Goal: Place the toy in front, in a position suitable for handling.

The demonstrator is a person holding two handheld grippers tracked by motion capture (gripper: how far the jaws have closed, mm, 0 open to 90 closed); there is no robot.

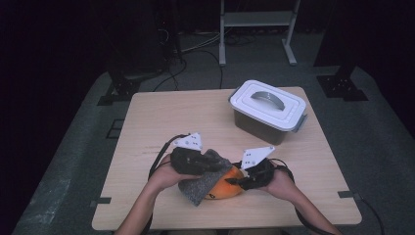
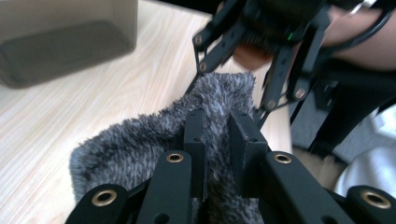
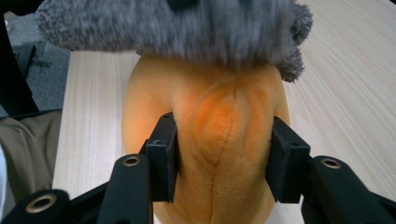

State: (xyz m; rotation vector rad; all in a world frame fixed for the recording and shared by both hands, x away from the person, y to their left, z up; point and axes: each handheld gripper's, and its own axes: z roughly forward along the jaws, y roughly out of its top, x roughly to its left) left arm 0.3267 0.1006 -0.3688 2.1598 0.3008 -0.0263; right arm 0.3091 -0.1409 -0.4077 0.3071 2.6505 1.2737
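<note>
An orange plush toy [image 1: 226, 189] lies near the table's front edge with a grey fuzzy cloth [image 1: 199, 189] draped over its left part. My left gripper [image 1: 214, 164] is shut on a fold of that cloth [image 2: 135, 144], the fabric pinched between its jaws [image 2: 217, 116]. My right gripper [image 1: 236, 180] comes in from the right and is shut on the plush [image 3: 224, 102], its pads pressing into both sides so the fabric creases between them [image 3: 224, 135]. In the right gripper view the cloth [image 3: 177, 28] hangs over the far end of the plush.
A lidded plastic box [image 1: 266, 110] with a grey handle stands at the back right of the wooden table [image 1: 161, 117]. The person's forearms enter from the bottom edge. A metal rack and cables stand on the floor beyond the table.
</note>
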